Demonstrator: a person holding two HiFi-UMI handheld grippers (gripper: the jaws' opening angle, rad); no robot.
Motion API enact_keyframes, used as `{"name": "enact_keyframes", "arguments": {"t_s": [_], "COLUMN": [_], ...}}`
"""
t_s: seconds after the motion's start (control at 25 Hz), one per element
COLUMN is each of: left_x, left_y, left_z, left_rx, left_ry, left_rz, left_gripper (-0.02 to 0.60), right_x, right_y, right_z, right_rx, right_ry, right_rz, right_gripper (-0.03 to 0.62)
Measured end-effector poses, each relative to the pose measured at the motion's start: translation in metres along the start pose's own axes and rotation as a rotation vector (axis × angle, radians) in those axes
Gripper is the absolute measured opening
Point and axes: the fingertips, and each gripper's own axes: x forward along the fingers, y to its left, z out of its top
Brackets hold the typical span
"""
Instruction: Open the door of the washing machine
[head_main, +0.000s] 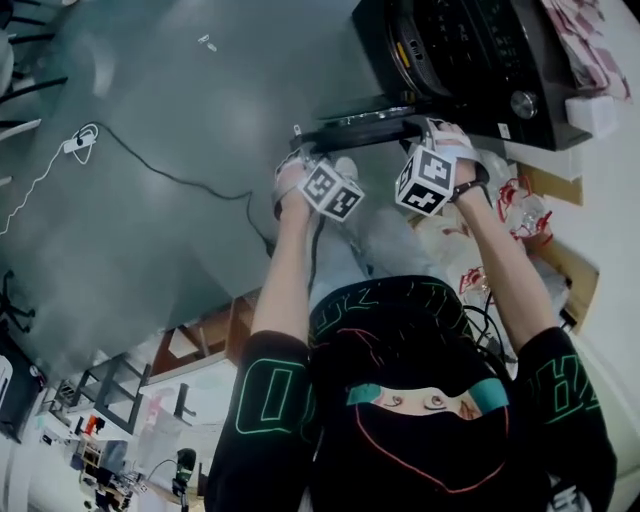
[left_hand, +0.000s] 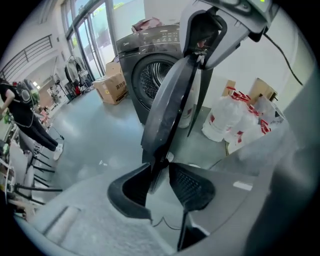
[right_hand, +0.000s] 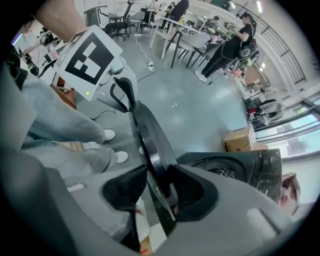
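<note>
The dark washing machine (head_main: 470, 50) stands at the head view's top right, its round door (head_main: 365, 125) swung out edge-on toward me. My left gripper (head_main: 300, 160) and right gripper (head_main: 435, 135) both sit on that door's rim, side by side. In the left gripper view the left gripper (left_hand: 160, 167) is shut on the thin door edge (left_hand: 175, 95), with the open drum (left_hand: 157, 77) behind. In the right gripper view the right gripper (right_hand: 157, 177) is shut on the thick door rim (right_hand: 147, 135); the left gripper's marker cube (right_hand: 92, 55) shows farther along it.
White plastic bags with red handles (left_hand: 235, 117) and cardboard boxes (left_hand: 112, 87) stand beside the machine. A black cable (head_main: 180, 180) runs across the grey floor. My own legs and shoes (right_hand: 100, 135) are close to the door. People and desks (right_hand: 220, 45) are far off.
</note>
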Motion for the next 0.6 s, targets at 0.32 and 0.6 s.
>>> {"name": "enact_keyframes", "arguments": {"t_s": [0.32, 0.6], "left_x": [0.000, -0.042], "left_y": [-0.045, -0.067], "left_z": [-0.014, -0.002], "left_rx": [-0.122, -0.318], "left_ry": [0.112, 0.193], "left_rz": [0.044, 0.194], "left_gripper": [0.131, 0.130], "right_x": [-0.002, -0.023], "right_y": [0.023, 0.029], "right_z": [-0.018, -0.029], "right_rx": [-0.118, -0.046], "right_ry": [-0.125, -0.302], "right_rz": [0.004, 0.085], "right_gripper": [0.172, 0.188]}}
